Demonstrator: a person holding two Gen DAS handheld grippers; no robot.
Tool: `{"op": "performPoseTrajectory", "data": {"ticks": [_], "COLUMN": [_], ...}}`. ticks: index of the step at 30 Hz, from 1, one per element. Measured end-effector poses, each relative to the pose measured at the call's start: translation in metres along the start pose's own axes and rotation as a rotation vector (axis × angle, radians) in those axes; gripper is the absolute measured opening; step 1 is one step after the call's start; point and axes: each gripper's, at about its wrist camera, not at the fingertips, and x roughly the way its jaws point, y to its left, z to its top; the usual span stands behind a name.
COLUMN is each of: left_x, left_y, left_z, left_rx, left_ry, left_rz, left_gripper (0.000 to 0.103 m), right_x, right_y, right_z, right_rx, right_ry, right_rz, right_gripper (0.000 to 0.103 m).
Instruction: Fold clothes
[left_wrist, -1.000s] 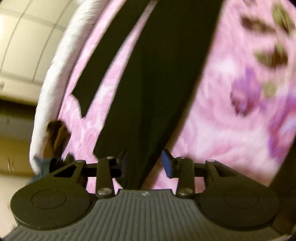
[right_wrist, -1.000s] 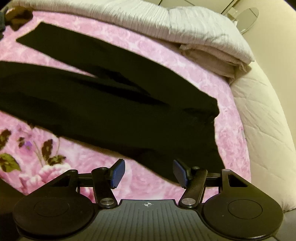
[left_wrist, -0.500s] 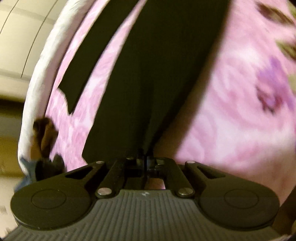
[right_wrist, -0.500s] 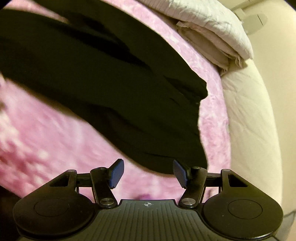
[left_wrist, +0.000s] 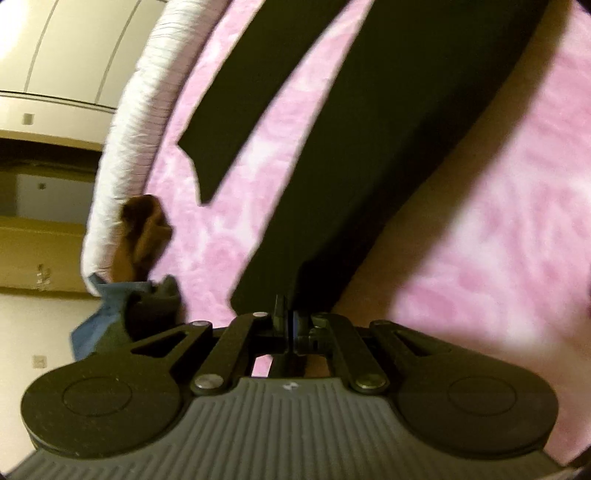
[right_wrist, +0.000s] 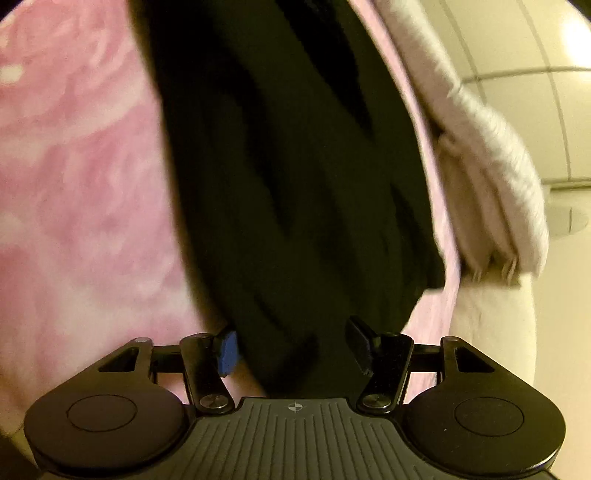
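Left wrist view: we see our left gripper pinched closed on the hem end of one leg of the black trousers, the fabric caught between the two pads and rising away from us. The other leg lies flat on the pink floral blanket, its cut end pointing toward the white bedding edge. A brown garment sits crumpled at that edge, and a blue cloth hangs just below it; both are blurred.

Right wrist view shows our right gripper with its jaws spread apart, one blue pad visible at the left. The dark trousers fill the gap between the fingers, but nothing is clamped. A folded pale quilt lies just beside the trousers at the right, over the cream mattress side. The same pink blanket spreads to the left.
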Motion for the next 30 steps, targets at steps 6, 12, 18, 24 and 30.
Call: {"op": "performPoseTrajectory", "data": {"ticks": [6, 12, 18, 24, 30], "left_x": [0.004, -0.017, -0.062, -0.088, -0.072], "left_y": [0.013, 0.014, 0.027, 0.059, 0.128], "left_z": [0.019, 0.005, -0.012, -0.004, 0.047], "left_rx": [0.022, 0.030, -0.014, -0.039, -0.075], "left_ry": [0.023, 0.046, 0.082, 0.070, 0.020], "left_rz": [0.014, -0.012, -0.009, 0.013, -0.021], "left_gripper": [0.001, 0.002, 0.002, 0.002, 0.002], "right_x": [0.002, -0.028, -0.070, -0.086, -0.087], "right_y": [-0.005, -0.021, -0.052, -0.077, -0.143], "right_z": [-0.015, -0.011, -0.012, -0.005, 0.026], "right_rx": [-0.034, 0.012, 0.020, 0.017, -0.005], "right_ry": [-0.052, -0.046, -0.055, -0.062, -0.035], "right_rz": [0.063, 0.090, 0.117, 0.165, 0.209], "right_gripper": [0.013, 0.003, 0.003, 0.003, 0.003]}}
